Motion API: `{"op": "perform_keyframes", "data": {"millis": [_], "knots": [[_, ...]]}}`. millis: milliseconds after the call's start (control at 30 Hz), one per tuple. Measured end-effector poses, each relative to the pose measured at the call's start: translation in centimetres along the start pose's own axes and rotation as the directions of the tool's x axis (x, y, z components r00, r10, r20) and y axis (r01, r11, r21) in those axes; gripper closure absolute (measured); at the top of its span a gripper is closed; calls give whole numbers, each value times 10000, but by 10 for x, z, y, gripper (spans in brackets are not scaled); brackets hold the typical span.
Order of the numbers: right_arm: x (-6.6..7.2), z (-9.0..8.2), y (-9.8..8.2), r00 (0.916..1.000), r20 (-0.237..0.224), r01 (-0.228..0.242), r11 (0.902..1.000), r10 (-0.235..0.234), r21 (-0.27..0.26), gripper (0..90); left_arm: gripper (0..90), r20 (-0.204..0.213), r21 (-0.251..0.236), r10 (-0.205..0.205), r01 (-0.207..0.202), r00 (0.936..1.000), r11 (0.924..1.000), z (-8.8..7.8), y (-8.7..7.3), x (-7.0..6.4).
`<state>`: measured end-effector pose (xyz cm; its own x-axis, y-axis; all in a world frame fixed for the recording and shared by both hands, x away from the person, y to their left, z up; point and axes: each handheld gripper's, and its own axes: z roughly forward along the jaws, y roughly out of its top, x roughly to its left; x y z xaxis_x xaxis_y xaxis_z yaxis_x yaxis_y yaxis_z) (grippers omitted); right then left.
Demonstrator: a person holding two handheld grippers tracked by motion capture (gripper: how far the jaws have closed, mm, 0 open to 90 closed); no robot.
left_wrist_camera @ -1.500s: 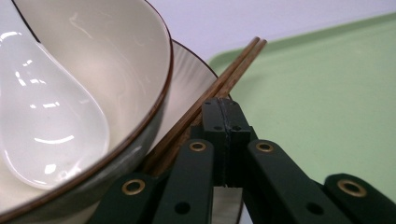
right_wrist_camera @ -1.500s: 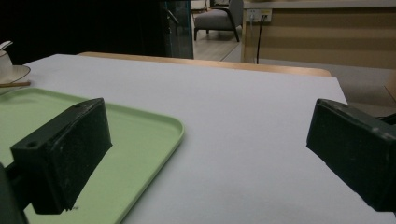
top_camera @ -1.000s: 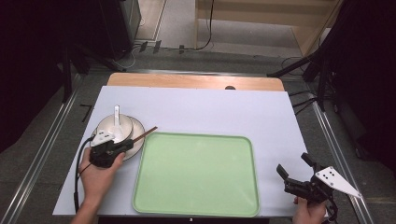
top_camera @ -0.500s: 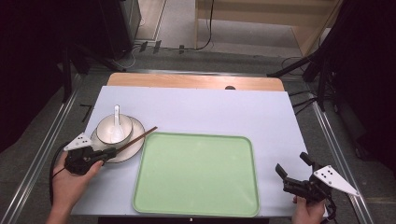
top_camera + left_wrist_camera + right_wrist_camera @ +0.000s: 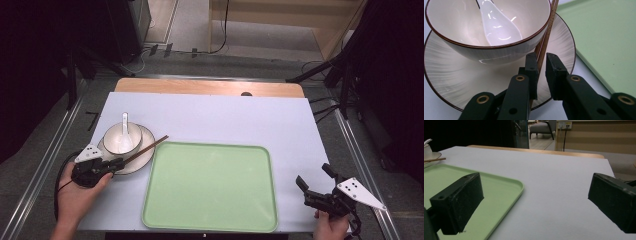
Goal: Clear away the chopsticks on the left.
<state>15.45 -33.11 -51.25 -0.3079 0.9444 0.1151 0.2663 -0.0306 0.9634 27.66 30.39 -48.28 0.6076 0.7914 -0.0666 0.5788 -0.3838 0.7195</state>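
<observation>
Chopsticks (image 5: 545, 37): I see a brown pair lying across the plate's right side, leaning past the bowl's rim; in the high view (image 5: 146, 148) the far tip pokes toward the tray's upper left corner.
Left gripper (image 5: 541, 72): my jaws stand narrowly apart with the chopsticks' near end running between them; the left jaw looks to touch the wood, the right jaw shows a slim gap, so I cannot call it a firm grip.
Hidden at left: the chopsticks' near end vanishes under my jaws, and I cannot tell whether one stick or both sit in the gap.
Bowl (image 5: 486, 27): cream with a dark rim line, standing on the plate; its top edge is cut off by the left gripper view.
Spoon (image 5: 496, 26): white ceramic, lying in the bowl; its handle is cut off up close, while the high view (image 5: 125, 131) shows it sticking up over the far rim.
Plate (image 5: 451, 77): streaked cream with a brown edge, just beside the tray.
Tray (image 5: 212, 187): pale green, bare, in the middle of the white table (image 5: 225, 115).
Right gripper (image 5: 315, 182): jaws spread wide with nothing between them, held low near the table's right front corner, well apart from the tray.
Right gripper view: shows the tray's corner (image 5: 506, 185) and, cut off at far left, slivers of plate and chopsticks.
Writing: I can read none anywhere.
Left hand (image 5: 75, 192): wraps the left gripper from below.
</observation>
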Motion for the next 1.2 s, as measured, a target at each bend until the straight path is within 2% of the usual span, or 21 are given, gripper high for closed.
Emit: {"op": "perform_keyframes", "data": {"millis": [67,267,500,633,833,1000,1100,1167,1200], "knots": [[0,0,0,10000,6,-12,10000,12,-2,0,799,21,23,-7,7,10000,10000,1,0,0],[0,1,0,10000,-37,14,10000,-14,29,0,798,145,533,343,-350,9993,9980,12,0,-6],[0,1,-1,10000,-92,-25,10000,25,46,0,830,449,638,453,-481,9980,9968,15,1,-7],[0,1,0,10000,-98,-13,10000,14,52,0,856,613,695,735,-778,9954,9945,17,2,-11],[-1,0,0,10000,-78,4,10000,-3,22,0,858,815,605,595,-645,9949,9961,13,4,-14],[-1,0,0,10000,-64,6,10000,-6,13,0,858,1122,482,700,-758,9912,9960,10,8,-29],[-1,-1,0,10000,-49,-3,10000,3,2,0,858,1132,441,741,-795,9908,9959,11,8,-36],[-2,-1,0,10000,-49,-10,10000,10,-15,0,858,1190,397,723,-775,9903,9962,12,8,-44],[-2,-2,0,10000,-55,-13,10000,13,-12,0,858,1225,408,789,-845,9893,9956,14,7,-53]]}}
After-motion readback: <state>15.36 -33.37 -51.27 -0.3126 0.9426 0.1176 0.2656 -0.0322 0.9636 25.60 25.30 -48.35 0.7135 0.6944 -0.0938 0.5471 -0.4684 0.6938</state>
